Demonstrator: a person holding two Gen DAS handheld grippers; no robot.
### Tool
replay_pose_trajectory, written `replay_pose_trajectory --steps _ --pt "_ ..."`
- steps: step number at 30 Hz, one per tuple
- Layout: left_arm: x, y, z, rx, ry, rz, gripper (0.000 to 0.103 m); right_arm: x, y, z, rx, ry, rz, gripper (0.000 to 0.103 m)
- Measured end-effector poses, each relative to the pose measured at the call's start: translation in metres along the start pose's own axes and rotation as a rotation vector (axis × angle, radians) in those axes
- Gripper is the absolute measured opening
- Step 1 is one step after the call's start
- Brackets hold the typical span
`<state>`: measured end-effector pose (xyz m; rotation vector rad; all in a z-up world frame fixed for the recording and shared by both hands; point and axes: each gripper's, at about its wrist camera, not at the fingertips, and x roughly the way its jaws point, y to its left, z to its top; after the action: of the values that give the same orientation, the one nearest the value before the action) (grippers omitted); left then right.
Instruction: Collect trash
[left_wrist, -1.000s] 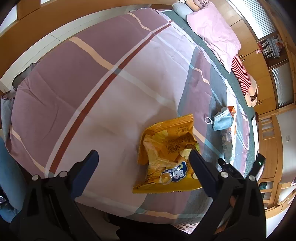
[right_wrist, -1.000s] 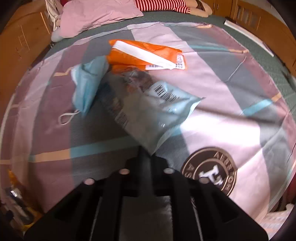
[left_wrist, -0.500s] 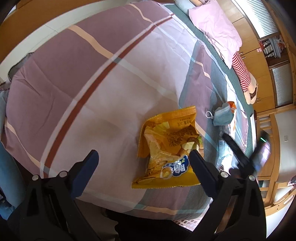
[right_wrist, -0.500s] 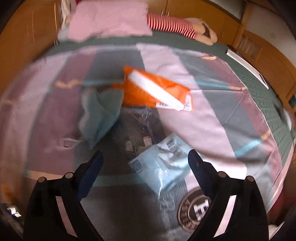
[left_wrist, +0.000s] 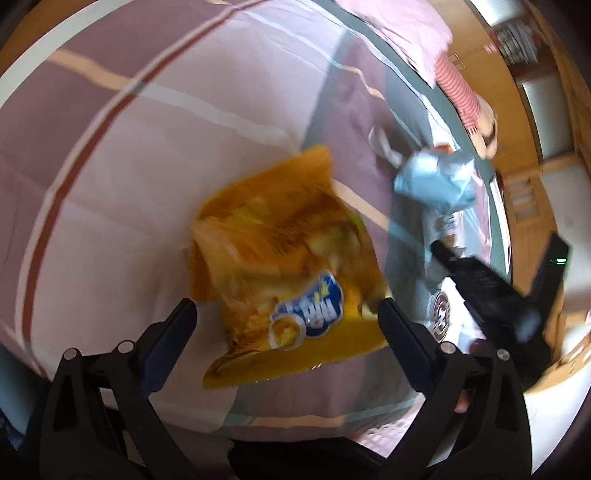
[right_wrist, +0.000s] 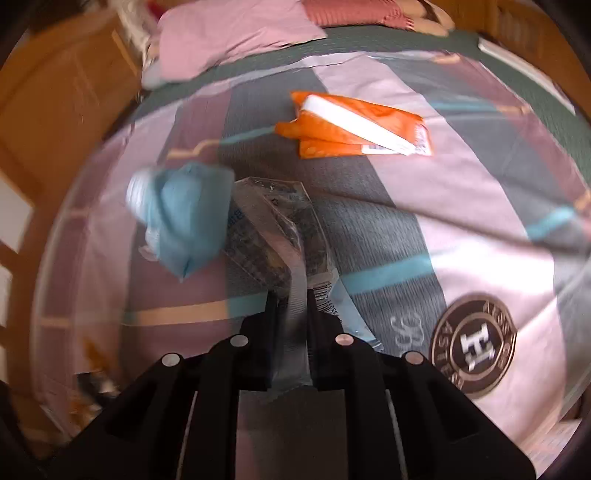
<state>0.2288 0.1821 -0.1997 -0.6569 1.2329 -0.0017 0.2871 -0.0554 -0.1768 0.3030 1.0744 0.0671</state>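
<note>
A yellow chip bag (left_wrist: 284, 269) lies flat on the striped bedspread. My left gripper (left_wrist: 286, 317) is open, its two fingers either side of the bag's near end, just above it. My right gripper (right_wrist: 290, 295) is shut on a clear plastic wrapper (right_wrist: 273, 236) with a barcode. A crumpled blue face mask (right_wrist: 184, 218) rests against the wrapper's left side; it also shows in the left wrist view (left_wrist: 436, 181). An orange and white packet (right_wrist: 354, 125) lies farther back. The right gripper's body (left_wrist: 491, 291) shows at the right of the left wrist view.
A pink pillow (right_wrist: 229, 37) and a striped-sleeved doll (left_wrist: 461, 92) lie at the head of the bed. Wooden cabinets (left_wrist: 535, 122) stand beyond the bed. The near edge of the bed (left_wrist: 295, 417) is just below my left gripper.
My right gripper was shut, opened over the clear wrapper, and is shut on it now. My left gripper has moved closer to the yellow chip bag and stays open.
</note>
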Motion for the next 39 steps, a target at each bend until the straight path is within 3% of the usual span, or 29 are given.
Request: replay_pose_trajectory --steps 2,3,5,6,11,18,22,25,27,28,31,39 --pt "0.009 -0.005 -0.001 0.031 0.007 0.011 0.077 -0.014 -0.004 -0.009 0.031 -0.018 0.011 0.015" --pt "0.013 -0.007 -0.002 0.040 0.016 0.012 0.062 -0.019 -0.006 -0.013 0.037 -0.030 0.004 0.015" --pt "0.017 -0.011 -0.001 0.065 0.007 0.021 0.053 -0.027 -0.010 -0.017 0.047 -0.054 -0.011 0.015" --pt "0.016 -0.013 -0.001 0.078 -0.003 0.014 0.040 -0.034 -0.012 -0.020 0.051 -0.078 -0.030 0.015" --pt "0.006 -0.026 0.001 0.131 -0.056 -0.004 0.023 -0.054 -0.020 -0.018 0.045 -0.200 -0.114 0.015" --pt "-0.022 -0.019 0.003 0.141 -0.132 0.016 0.019 -0.057 0.002 -0.025 -0.076 -0.214 -0.070 0.015" --pt "-0.043 -0.010 0.006 0.116 -0.202 0.053 0.019 -0.052 0.021 -0.028 -0.172 -0.217 -0.226 0.015" --pt "-0.055 -0.005 0.007 0.108 -0.224 0.048 0.019 -0.065 0.022 -0.031 -0.188 -0.269 -0.193 0.015" --pt "-0.060 -0.005 0.009 0.111 -0.230 0.043 0.019 -0.071 0.037 -0.037 -0.270 -0.318 -0.236 0.015" --pt "-0.062 -0.004 0.009 0.114 -0.233 0.042 0.019 -0.064 0.044 -0.038 -0.307 -0.291 -0.259 0.015" --pt "-0.065 -0.003 0.009 0.117 -0.239 0.045 0.019 -0.037 0.034 -0.031 -0.270 -0.152 -0.269 0.015" --pt "-0.066 -0.004 0.000 0.119 -0.239 0.039 0.019 -0.048 0.024 -0.029 -0.217 -0.194 -0.191 0.015"
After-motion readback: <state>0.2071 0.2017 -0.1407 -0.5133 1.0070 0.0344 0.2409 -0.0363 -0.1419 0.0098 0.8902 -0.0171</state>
